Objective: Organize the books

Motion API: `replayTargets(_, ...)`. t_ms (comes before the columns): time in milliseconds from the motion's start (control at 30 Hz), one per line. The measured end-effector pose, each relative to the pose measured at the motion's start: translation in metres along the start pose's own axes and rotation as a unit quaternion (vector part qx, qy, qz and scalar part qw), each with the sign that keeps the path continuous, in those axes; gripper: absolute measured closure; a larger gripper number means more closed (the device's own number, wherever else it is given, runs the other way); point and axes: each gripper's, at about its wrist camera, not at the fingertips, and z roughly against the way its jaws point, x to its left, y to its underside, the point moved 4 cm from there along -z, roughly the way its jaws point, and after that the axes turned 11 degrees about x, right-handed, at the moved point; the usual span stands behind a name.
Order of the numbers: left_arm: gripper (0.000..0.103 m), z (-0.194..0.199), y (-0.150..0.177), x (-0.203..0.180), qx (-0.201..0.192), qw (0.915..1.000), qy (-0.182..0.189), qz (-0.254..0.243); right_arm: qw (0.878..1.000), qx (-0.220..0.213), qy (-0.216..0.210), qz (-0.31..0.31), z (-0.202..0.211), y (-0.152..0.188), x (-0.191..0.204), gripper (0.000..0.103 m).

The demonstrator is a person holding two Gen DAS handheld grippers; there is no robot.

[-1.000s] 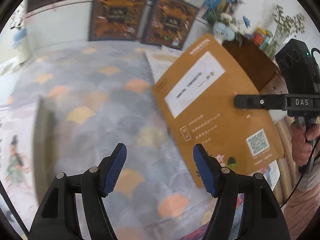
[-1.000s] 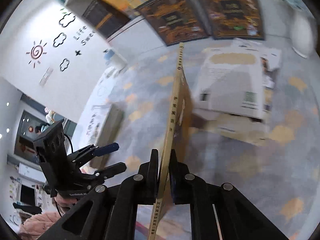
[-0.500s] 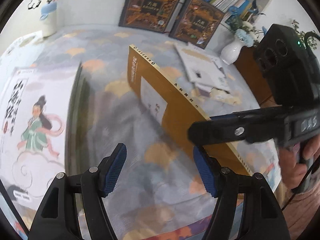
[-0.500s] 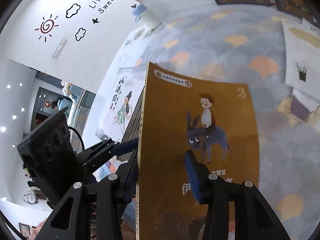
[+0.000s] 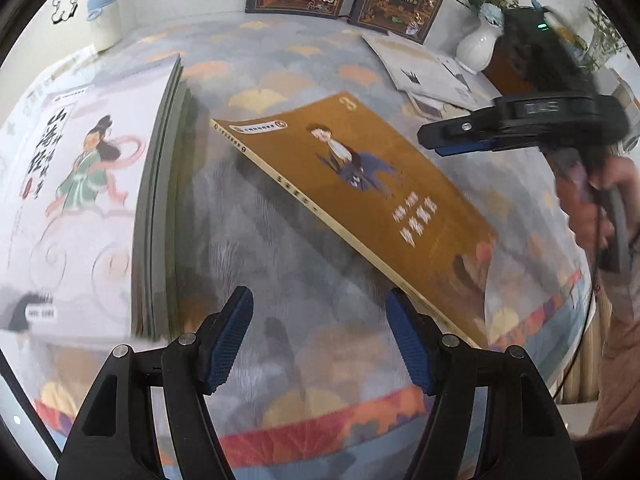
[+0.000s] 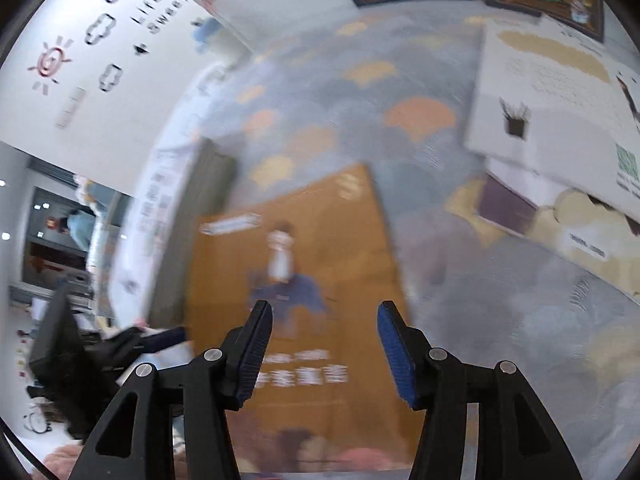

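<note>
Released from upright, the thin, floppy brown book [image 5: 360, 184] now tips cover-up onto the rug [image 5: 280, 64] beside the book stack [image 5: 80, 200], right gripper [image 6: 320, 356] opening empty above it, left gripper [image 5: 320, 344] half-spread, empty; grip near the spine.

light: bright, even | blur: heavy in right view | edges: fisheye-bent, dark corners

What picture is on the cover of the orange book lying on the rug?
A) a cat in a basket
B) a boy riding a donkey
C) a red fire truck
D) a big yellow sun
B: the orange book shows a small boy sitting on a dark blue donkey, above a line of white writing.
</note>
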Motion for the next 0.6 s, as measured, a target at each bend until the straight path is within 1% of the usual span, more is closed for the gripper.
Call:
replayTargets(67, 0.036, 0.001, 0.006, 0.000, 0.004, 1.0000, 0.003, 0.003, 1.000, 0.008, -0.001, -0.008, -0.005, 0.001, -0.011, 0.050)
replayTargets(167, 0.036, 0.009, 0.007, -0.002, -0.008, 0.9985, 0.052, 0.014, 1.000, 0.010, -0.015, -0.021, -0.008, 0.002, -0.024, 0.050)
replayTargets(200, 0.035, 0.010, 0.006, -0.002, -0.015, 0.9979, 0.062, 0.013, 1.000, 0.010, -0.017, -0.022, -0.008, 0.002, -0.027, 0.050)
replayTargets(233, 0.035, 0.008, 0.003, -0.004, -0.016, 0.9978, 0.062, 0.016, 1.000, 0.009, -0.019, -0.020, -0.009, 0.003, -0.029, 0.050)
replayTargets(300, 0.035, -0.005, -0.003, -0.004, -0.001, 0.9978, 0.061, 0.026, 1.000, 0.008, -0.021, -0.016, -0.009, 0.004, -0.030, 0.050)
replayTargets(367, 0.035, -0.023, -0.006, -0.004, 0.026, 0.9954, 0.085, 0.035, 1.000, 0.007, -0.018, -0.008, -0.009, 0.007, -0.030, 0.050)
replayTargets(400, 0.034, -0.026, -0.007, -0.005, 0.026, 0.9950, 0.089, 0.038, 1.000, 0.008, -0.016, -0.002, -0.009, 0.008, -0.029, 0.050)
replayTargets(433, 0.033, -0.023, -0.009, -0.006, 0.013, 0.9957, 0.085, 0.035, 1.000, 0.009, -0.015, 0.005, -0.011, 0.010, -0.026, 0.050)
replayTargets(467, 0.033, -0.023, -0.011, -0.007, 0.015, 0.9956, 0.086, 0.035, 1.000, 0.008, -0.017, 0.009, -0.014, 0.011, -0.024, 0.049)
replayTargets(533, 0.032, -0.025, -0.017, -0.007, 0.011, 0.9943, 0.099, 0.038, 1.000, 0.002, -0.030, 0.006, -0.017, 0.014, -0.022, 0.047)
replayTargets(600, 0.032, -0.025, -0.022, -0.008, 0.008, 0.9940, 0.103, 0.035, 0.999, -0.011, -0.039, 0.002, -0.016, 0.021, -0.024, 0.047)
